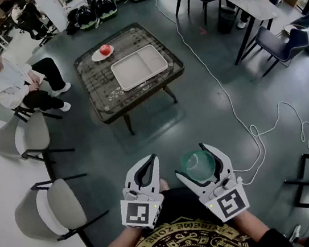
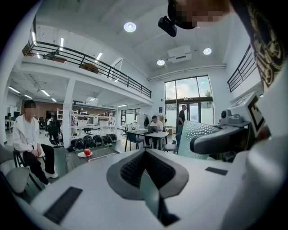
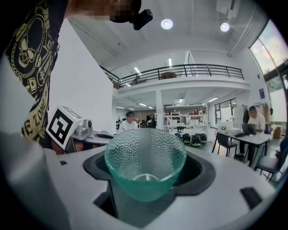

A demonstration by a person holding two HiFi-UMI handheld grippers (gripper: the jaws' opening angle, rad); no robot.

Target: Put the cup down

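A green dimpled glass cup (image 1: 198,165) is held over the floor close in front of my body, with my right gripper (image 1: 192,160) shut on it. In the right gripper view the cup (image 3: 145,166) sits between the jaws with its mouth facing the camera and nothing inside. My left gripper (image 1: 151,161) hangs just left of it, shut with nothing in it; its jaws meet in the left gripper view (image 2: 145,157). That view also shows the cup (image 2: 196,138) at the right. The low dark table (image 1: 103,107) stands a few steps ahead.
On the table lie a white tray (image 1: 139,66) and a plate with a red apple (image 1: 104,50). A person sits at the left (image 1: 19,83), near two grey chairs (image 1: 43,208). A white cable (image 1: 240,119) runs across the floor at the right. Desks and chairs stand at the back right.
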